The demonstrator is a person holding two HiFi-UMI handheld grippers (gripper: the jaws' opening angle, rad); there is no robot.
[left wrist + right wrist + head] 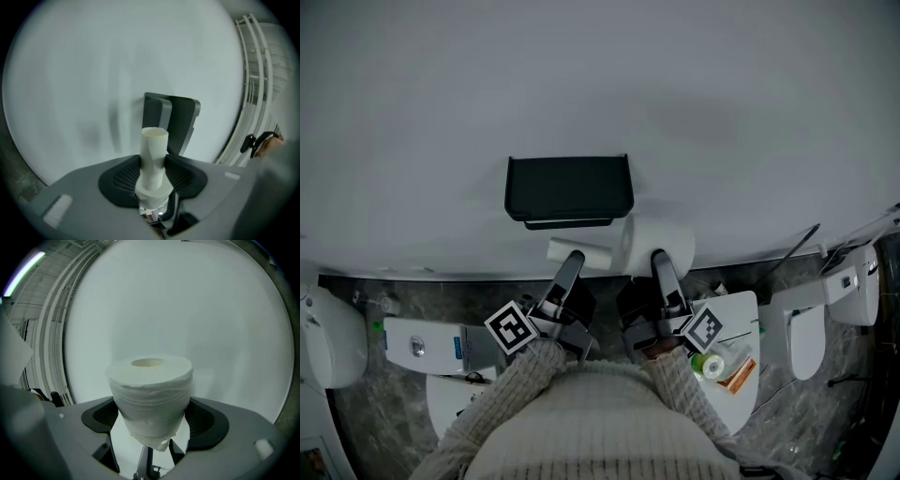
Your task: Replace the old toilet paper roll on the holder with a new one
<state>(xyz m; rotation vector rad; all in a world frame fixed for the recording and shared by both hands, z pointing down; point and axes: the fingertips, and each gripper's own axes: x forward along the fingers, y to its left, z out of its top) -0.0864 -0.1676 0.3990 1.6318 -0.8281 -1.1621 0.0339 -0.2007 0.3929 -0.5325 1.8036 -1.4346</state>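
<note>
I was working close to a plain pale grey wall [600,84], with the black holder [569,187] fixed to it just above both grippers and nothing hanging on it. The left gripper [570,267] had its fingers partway closed on the bare cardboard tube [154,145], which stuck out past the tips towards the holder. The right gripper [660,262] had its fingers spread wide and pressed on the sides of the full new roll [151,390], beside the tube and at the holder's lower right corner. Below the wall ran a dark marbled floor [370,412]. A white fixture with a round chrome button [422,342] stood at my left. At my right a flat white top [739,314] carried a green item [711,366] and an orange packet [741,375].
</note>
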